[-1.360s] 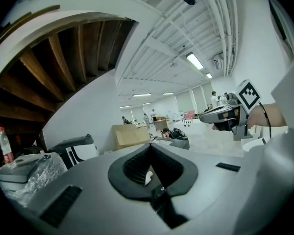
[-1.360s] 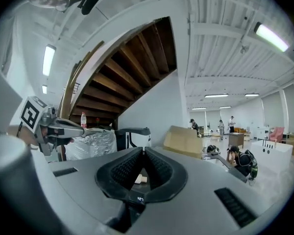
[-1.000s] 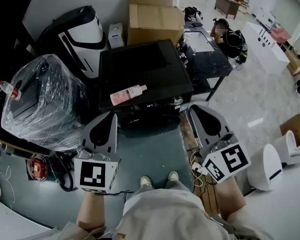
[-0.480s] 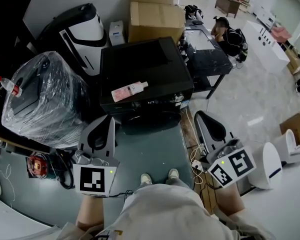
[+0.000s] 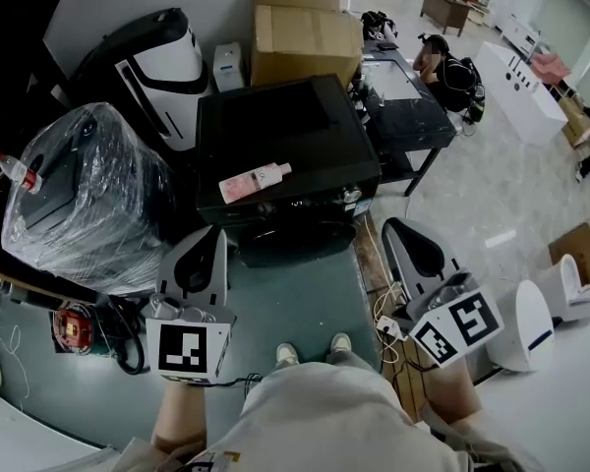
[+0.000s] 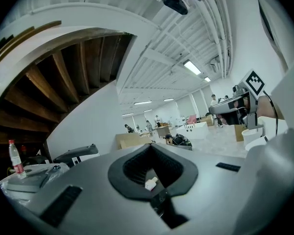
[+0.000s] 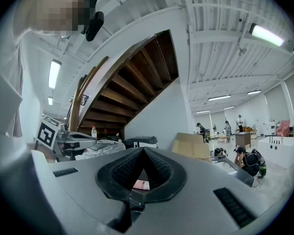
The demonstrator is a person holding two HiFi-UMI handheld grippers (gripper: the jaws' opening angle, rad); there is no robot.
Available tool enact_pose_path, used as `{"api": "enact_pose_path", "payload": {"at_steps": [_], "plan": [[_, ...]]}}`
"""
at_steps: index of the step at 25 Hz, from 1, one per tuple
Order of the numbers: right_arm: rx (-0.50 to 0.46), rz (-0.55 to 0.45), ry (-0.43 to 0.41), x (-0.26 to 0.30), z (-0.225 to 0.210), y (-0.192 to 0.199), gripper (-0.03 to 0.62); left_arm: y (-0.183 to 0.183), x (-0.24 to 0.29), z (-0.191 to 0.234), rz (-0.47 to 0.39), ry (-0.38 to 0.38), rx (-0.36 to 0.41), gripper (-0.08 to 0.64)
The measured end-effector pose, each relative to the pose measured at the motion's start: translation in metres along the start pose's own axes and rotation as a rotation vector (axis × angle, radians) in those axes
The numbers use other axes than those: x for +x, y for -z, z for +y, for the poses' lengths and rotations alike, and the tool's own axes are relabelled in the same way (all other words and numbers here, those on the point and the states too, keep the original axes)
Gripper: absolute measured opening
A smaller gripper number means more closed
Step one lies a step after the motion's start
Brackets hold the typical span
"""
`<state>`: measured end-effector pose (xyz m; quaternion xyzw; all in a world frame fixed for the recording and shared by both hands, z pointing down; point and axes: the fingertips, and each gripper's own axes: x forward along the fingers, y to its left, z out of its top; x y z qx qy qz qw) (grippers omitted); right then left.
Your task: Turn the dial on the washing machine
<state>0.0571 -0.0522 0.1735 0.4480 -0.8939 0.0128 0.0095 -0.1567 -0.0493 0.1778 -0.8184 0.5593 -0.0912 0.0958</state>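
The black washing machine (image 5: 275,131) stands in front of me in the head view, with a pink bottle (image 5: 254,181) lying on its top. A small round knob (image 5: 350,196) shows at the right end of its front panel. My left gripper (image 5: 214,234) hangs below the machine's front left, jaws shut and empty. My right gripper (image 5: 393,226) sits off the machine's front right corner, also shut on nothing and clear of the knob. In the right gripper view the shut jaws (image 7: 144,151) frame the pink bottle (image 7: 141,184). The left gripper view shows shut jaws (image 6: 150,146) aimed over the machine.
A plastic-wrapped bundle (image 5: 84,195) stands left of the machine, with cardboard boxes (image 5: 300,32) behind and a black table (image 5: 403,101) to the right. Cables (image 5: 388,323) lie on the floor by my shoes (image 5: 287,355). A white bin (image 5: 531,327) stands at the right.
Both grippers have sunk slightly toward me, and the right one has drifted a little to the right. Their jaws have stayed shut.
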Motion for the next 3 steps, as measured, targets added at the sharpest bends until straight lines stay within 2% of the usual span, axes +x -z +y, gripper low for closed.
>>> {"api": "enact_pose_path", "payload": {"at_steps": [3], "plan": [[-0.014,-0.011,-0.008,0.0004,-0.0040,-0.0051,0.028,-0.0021,0.0006,-0.0006,0.001,-0.005,-0.032,0.018]]}}
